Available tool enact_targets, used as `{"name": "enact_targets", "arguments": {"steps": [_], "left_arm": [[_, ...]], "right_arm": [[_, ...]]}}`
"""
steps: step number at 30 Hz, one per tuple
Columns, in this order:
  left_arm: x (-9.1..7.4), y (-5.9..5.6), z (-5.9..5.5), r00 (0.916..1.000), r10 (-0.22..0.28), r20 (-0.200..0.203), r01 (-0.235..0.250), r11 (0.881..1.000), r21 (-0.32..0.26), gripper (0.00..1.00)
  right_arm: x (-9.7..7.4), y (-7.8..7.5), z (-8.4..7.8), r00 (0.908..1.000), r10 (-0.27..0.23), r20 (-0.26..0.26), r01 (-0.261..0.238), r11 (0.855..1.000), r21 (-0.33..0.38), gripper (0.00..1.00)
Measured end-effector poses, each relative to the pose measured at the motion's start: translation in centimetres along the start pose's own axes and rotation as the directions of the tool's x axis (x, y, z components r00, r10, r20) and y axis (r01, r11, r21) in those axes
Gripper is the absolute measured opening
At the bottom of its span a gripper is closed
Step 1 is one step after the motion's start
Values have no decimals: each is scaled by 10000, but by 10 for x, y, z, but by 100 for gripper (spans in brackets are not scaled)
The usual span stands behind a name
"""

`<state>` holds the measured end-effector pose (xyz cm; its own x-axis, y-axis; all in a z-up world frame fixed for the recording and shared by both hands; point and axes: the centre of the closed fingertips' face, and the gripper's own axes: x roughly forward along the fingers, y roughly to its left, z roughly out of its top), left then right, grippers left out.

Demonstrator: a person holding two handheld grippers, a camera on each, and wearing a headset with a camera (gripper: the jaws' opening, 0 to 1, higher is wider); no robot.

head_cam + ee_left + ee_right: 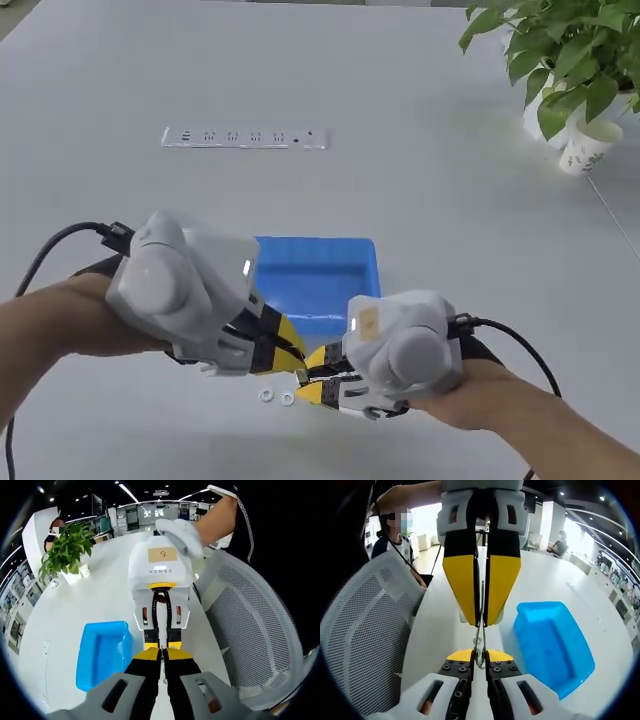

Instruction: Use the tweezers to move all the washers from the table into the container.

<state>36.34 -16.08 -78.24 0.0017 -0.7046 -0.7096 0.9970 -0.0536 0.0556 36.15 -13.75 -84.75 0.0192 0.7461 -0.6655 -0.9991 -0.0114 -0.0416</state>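
Two small white washers (266,396) (287,399) lie on the grey table just in front of the blue container (315,275). My left gripper (297,353) and right gripper (318,376) meet tip to tip above them. Thin metal tweezers (481,620) run from my right gripper (480,656) up into the yellow jaws of the left one, and both are shut on them. In the left gripper view my left gripper (163,655) faces the right one head-on, with the blue container (102,650) to its left. The container (555,645) looks empty.
A white power strip (245,138) lies farther back on the table. A potted plant (570,60) and a paper cup (585,150) stand at the far right. A mesh chair (250,630) is behind me. Cables trail from both grippers.
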Motion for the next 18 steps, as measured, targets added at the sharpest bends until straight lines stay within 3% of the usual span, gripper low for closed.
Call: {"name": "enact_targets", "arguments": {"steps": [18], "left_arm": [[-26, 14, 24, 10000, 23, 42, -24, 9994, 346, 6]], "right_arm": [[-22, -15, 27, 9999, -46, 160, 49, 9998, -200, 10]]}}
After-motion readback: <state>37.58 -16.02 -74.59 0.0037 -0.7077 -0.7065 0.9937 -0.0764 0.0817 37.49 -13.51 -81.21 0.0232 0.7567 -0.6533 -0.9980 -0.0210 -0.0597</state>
